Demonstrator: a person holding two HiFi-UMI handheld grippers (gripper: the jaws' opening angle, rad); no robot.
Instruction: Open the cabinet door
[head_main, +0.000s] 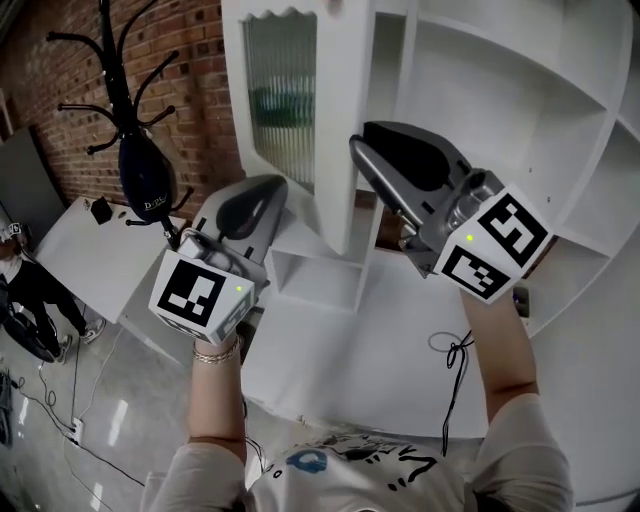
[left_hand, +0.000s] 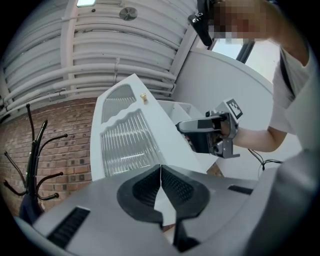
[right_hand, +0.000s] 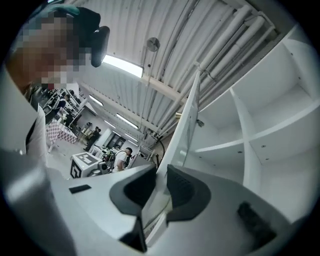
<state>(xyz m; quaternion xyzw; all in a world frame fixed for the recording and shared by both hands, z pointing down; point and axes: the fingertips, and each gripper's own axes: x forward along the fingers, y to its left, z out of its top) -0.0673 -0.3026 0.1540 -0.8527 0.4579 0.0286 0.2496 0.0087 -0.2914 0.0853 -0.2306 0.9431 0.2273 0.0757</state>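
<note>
The white cabinet (head_main: 500, 90) stands with its door (head_main: 340, 130) swung out edge-on toward me; the door has a ribbed glass panel (head_main: 285, 95) and a small brass knob (left_hand: 143, 98). My right gripper (head_main: 358, 150) is at the door's free edge. In the right gripper view that edge (right_hand: 187, 120) runs up between the jaws of the right gripper (right_hand: 161, 172), and both pads lie against it. My left gripper (head_main: 270, 190) hovers left of the door, below the glass. The left gripper view shows its jaws (left_hand: 160, 167) shut with nothing between them, and the door face (left_hand: 125, 140) just ahead.
Open white shelves (right_hand: 260, 125) fill the cabinet to the right. A black coat stand (head_main: 125, 60) with a dark bag (head_main: 148, 180) stands by the brick wall (head_main: 60, 100) at left. A white slab (head_main: 90, 260) and a person (head_main: 25, 290) are at far left.
</note>
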